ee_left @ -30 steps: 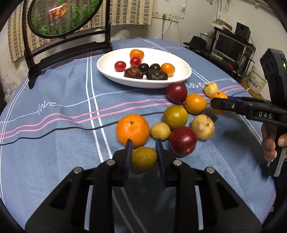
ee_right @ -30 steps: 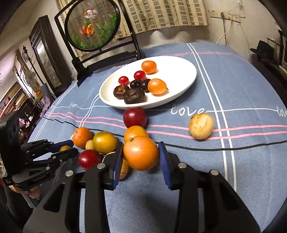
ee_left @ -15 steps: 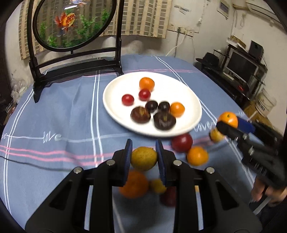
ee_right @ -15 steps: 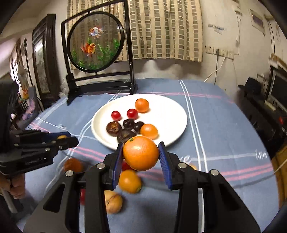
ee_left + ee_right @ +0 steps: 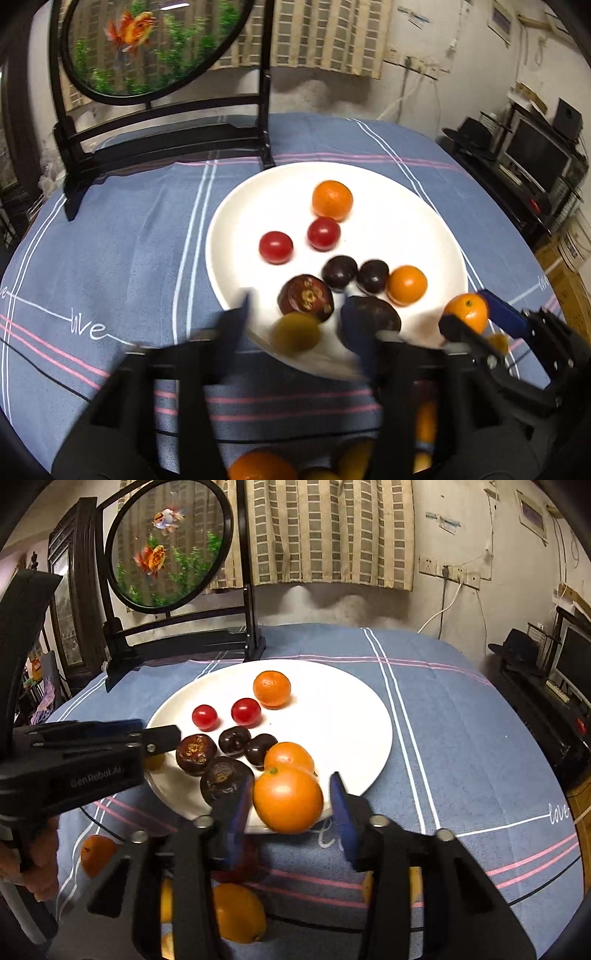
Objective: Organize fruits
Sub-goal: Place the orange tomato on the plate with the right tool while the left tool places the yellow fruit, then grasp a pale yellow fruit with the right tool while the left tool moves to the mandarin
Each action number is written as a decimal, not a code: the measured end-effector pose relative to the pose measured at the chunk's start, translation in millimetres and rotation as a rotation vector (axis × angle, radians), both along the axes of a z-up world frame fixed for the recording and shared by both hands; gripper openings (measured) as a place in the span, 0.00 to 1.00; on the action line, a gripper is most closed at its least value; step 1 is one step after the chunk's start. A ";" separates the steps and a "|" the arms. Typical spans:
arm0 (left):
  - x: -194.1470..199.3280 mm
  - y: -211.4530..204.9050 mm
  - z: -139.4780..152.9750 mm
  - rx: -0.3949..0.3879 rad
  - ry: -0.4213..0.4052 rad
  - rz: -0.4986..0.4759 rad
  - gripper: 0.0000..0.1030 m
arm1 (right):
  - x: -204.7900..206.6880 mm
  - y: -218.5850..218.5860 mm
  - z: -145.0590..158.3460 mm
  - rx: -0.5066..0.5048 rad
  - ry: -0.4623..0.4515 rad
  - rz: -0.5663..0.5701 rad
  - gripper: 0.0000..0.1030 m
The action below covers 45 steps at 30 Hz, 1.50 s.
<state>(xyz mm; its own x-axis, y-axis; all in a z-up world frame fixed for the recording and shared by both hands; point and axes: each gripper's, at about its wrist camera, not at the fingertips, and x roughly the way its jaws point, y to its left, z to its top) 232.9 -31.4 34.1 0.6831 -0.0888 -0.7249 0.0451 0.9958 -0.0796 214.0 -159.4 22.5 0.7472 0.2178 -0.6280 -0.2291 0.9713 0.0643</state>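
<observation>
The right gripper (image 5: 288,805) has its fingers spread beside the orange (image 5: 288,800), above the plate (image 5: 354,720) rim. The left gripper (image 5: 295,325) is also spread, the yellow fruit (image 5: 295,333) loose between. Both fruits look round, smooth and likely to roll, so grip them at the widest middle.

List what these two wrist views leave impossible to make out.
- Left wrist view: the left gripper and yellow-green fruit are motion-blurred; whether the fingers touch it is unclear.
- Left wrist view: loose fruits at the bottom edge are cut off and hidden by the gripper body.
- Right wrist view: the orange hides the white plate's near rim; a gap shows on its right side.
</observation>
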 end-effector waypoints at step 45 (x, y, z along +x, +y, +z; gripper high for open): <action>-121.0 52.1 -27.3 0.006 0.073 -0.086 0.88 | -37.6 -53.2 -33.4 -0.043 0.187 -0.164 0.47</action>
